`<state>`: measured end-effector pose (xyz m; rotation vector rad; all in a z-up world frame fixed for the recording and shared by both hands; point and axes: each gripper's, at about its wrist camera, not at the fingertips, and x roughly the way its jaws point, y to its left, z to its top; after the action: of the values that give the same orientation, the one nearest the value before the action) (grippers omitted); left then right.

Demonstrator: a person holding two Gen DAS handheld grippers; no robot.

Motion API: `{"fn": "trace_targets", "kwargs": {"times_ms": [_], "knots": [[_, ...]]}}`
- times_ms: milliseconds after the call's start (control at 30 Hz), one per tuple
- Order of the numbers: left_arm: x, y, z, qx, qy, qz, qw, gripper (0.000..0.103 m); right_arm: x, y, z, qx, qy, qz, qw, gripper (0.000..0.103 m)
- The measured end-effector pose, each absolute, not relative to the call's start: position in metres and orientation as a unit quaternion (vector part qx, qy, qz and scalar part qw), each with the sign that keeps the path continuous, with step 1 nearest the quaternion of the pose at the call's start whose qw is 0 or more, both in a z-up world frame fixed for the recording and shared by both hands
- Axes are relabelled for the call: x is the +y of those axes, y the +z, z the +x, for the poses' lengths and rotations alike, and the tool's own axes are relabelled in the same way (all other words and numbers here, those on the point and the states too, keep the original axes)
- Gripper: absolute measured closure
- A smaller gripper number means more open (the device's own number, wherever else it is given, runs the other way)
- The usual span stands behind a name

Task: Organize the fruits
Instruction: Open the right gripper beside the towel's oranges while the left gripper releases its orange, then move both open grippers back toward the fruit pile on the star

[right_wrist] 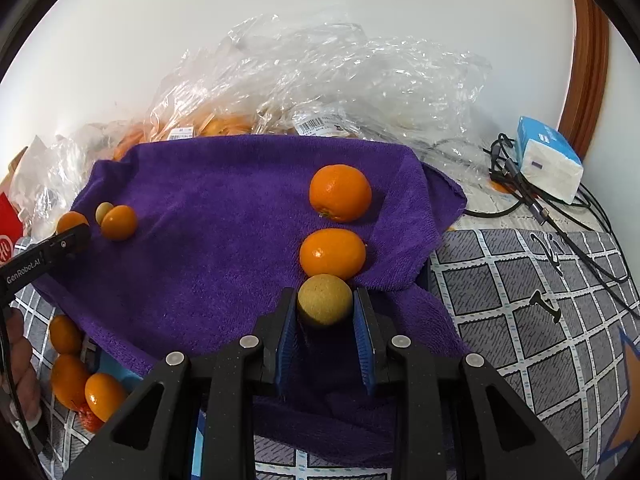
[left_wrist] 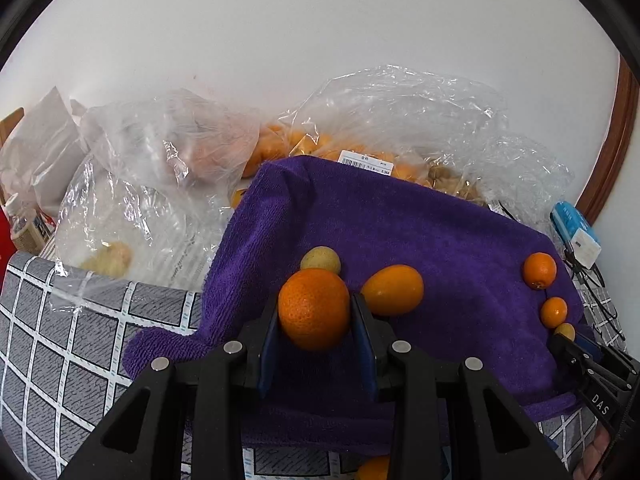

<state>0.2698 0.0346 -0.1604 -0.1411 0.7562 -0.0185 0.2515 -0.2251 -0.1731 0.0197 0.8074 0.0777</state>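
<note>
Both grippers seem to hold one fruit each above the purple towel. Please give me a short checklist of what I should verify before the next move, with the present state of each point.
1. Left gripper shut on the orange: ok.
2. Right gripper shut on the small yellow-green fruit: ok.
3. Free towel surface between the two fruit groups: ok.
4. Held yellow-green fruit apart from the oval orange fruit just behind it: cannot tell, they look almost touching.
5. Held orange clear of the yellow-green fruit behind it: cannot tell, they overlap in the view.
6. Both held fruits already resting on the towel: cannot tell.
</note>
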Motion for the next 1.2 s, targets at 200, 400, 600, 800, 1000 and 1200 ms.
{"fn": "trace_targets", "kwargs": {"times_ms": [200, 400, 600, 800, 1000, 1200], "knots": [[0.034, -0.161, 0.271, 0.37, -0.005, -0.064, 0.927, 0.071, -0.223, -0.172, 0.25, 0.392, 0.042, 0.004, 0.919, 0.068], [0.034, -0.161, 0.273, 0.37, -0.011, -0.068, 0.927, 0.071, -0.216, -0.168, 0.245, 0.381, 0.042, -0.013, 0.924, 0.042], [0.037, -0.149, 0.263, 0.341, -0.025, -0.085, 0.936, 0.055, -0.223, -0.162, 0.24, 0.37, 0.04, 0.008, 0.928, 0.038], [0.035, -0.129, 0.249, 0.312, -0.03, -0.076, 0.947, 0.055, -0.23, -0.139, 0.223, 0.335, 0.031, 0.011, 0.942, 0.038], [0.042, -0.092, 0.226, 0.27, -0.031, -0.085, 0.959, 0.055, -0.229, -0.11, 0.199, 0.331, 0.025, 0.028, 0.943, 0.038], [0.062, -0.087, 0.207, 0.307, -0.033, -0.111, 0.945, 0.055, -0.206, -0.108, 0.175, 0.347, 0.064, 0.018, 0.935, 0.042]]}}
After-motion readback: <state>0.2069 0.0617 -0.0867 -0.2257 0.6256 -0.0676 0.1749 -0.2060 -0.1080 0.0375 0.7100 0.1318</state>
